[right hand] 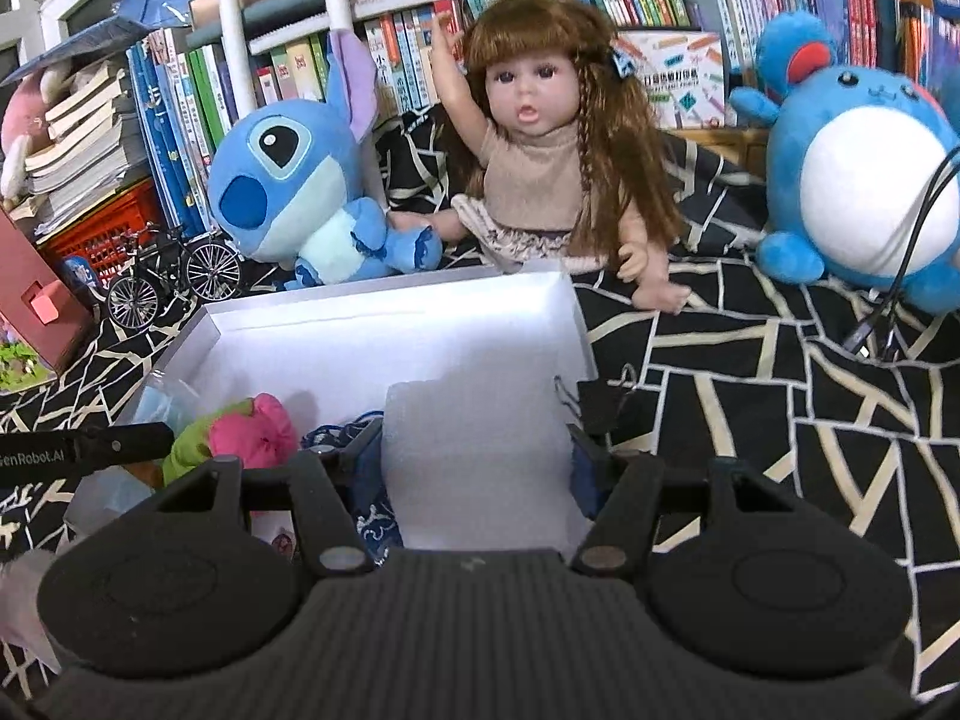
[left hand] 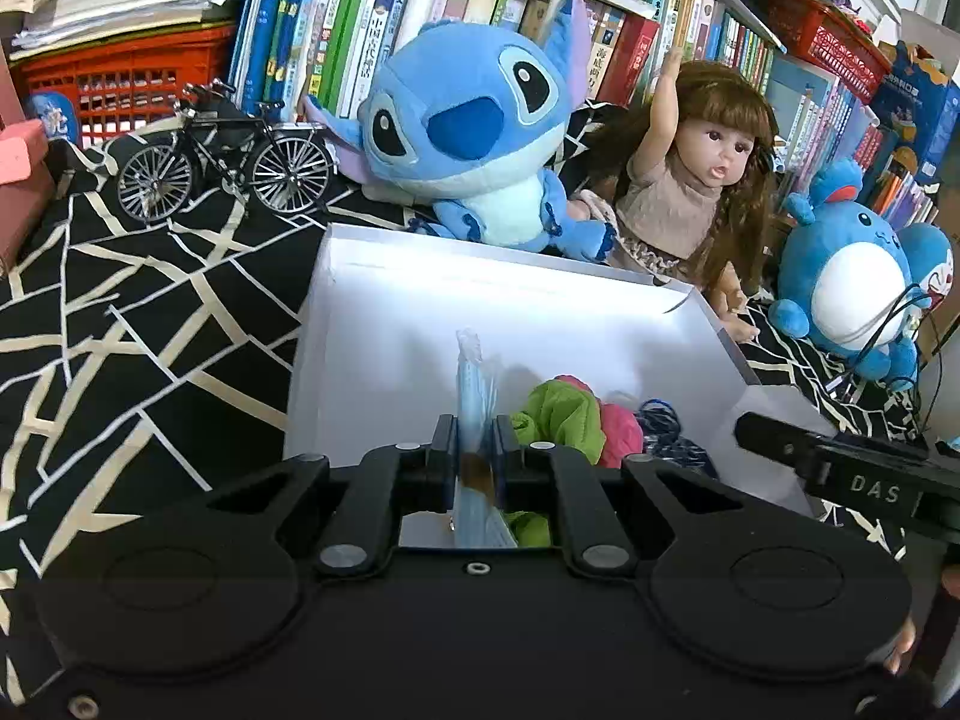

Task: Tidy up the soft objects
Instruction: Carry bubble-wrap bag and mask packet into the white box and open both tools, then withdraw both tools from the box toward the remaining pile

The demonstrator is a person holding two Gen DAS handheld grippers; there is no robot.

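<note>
The left gripper (left hand: 474, 450) has its fingers (left hand: 445, 450) pressed together on a packet of blue face masks (left hand: 475, 396) in clear wrap, which stands upright between them over the near part of the white box (left hand: 384, 300); the right gripper (right hand: 477, 450) has its fingers (right hand: 585, 462) spread wide with nothing between them, hanging over the near right part of the same box (right hand: 390, 324); inside the box, toward its near edge, lie a green cloth bundle (left hand: 564, 414), a pink cloth bundle (right hand: 255, 432) touching it, and a dark blue cord item (left hand: 660, 420) just beside the pink one; a black binder clip (right hand: 600, 399) sits at the box's right wall; the box rests on a black cloth with cream lines (left hand: 150, 312); past the box's far edge sit a blue Stitch plush (left hand: 480, 132) and a long-haired doll (right hand: 540, 150) with one arm raised, the two touching; a round blue-and-white plush (right hand: 864, 180) sits well apart toward the far right; a small model bicycle (left hand: 225, 156) stands near the far left, before a red crate (left hand: 120, 84); books (left hand: 336, 18) line the shelves behind.
</note>
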